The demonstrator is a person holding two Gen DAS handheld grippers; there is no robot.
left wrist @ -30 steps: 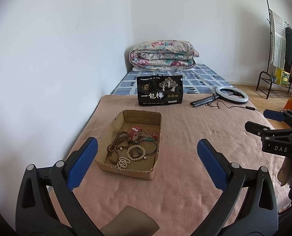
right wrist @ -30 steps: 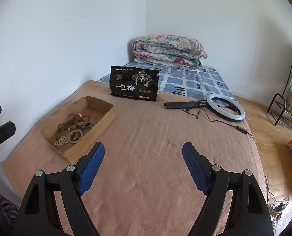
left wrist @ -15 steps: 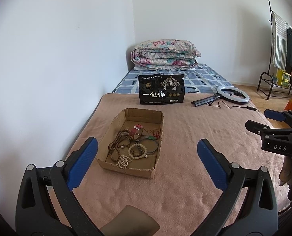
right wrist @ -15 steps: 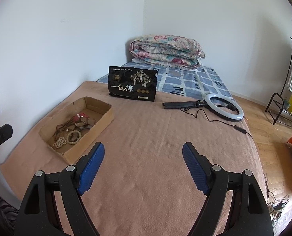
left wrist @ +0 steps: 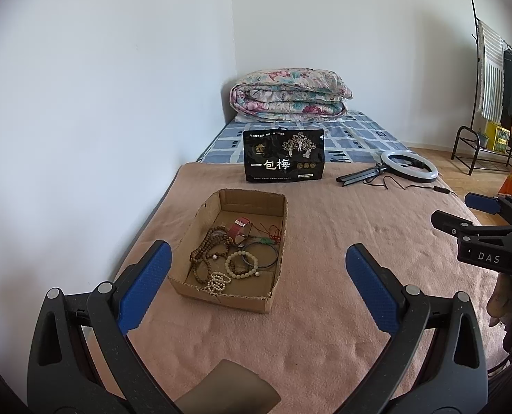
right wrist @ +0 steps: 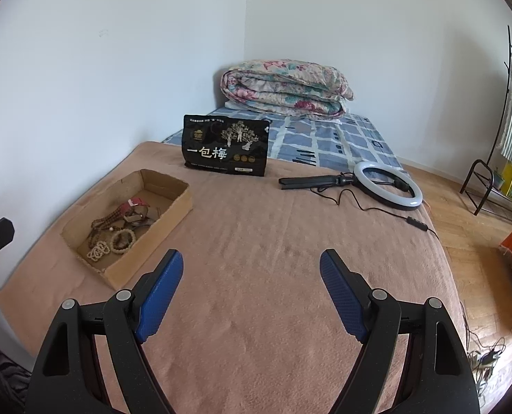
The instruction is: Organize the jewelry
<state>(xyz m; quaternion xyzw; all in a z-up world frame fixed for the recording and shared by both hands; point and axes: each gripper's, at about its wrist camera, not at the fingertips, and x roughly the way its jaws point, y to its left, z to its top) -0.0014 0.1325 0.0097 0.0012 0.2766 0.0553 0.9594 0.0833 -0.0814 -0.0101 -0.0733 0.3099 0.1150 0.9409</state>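
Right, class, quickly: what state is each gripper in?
Left gripper: open, holding nothing.
Right gripper: open, holding nothing.

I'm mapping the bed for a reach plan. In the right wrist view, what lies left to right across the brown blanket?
Cardboard box of bracelets → black snack bag → folded black tripod legs → ring light → inline cable switch.
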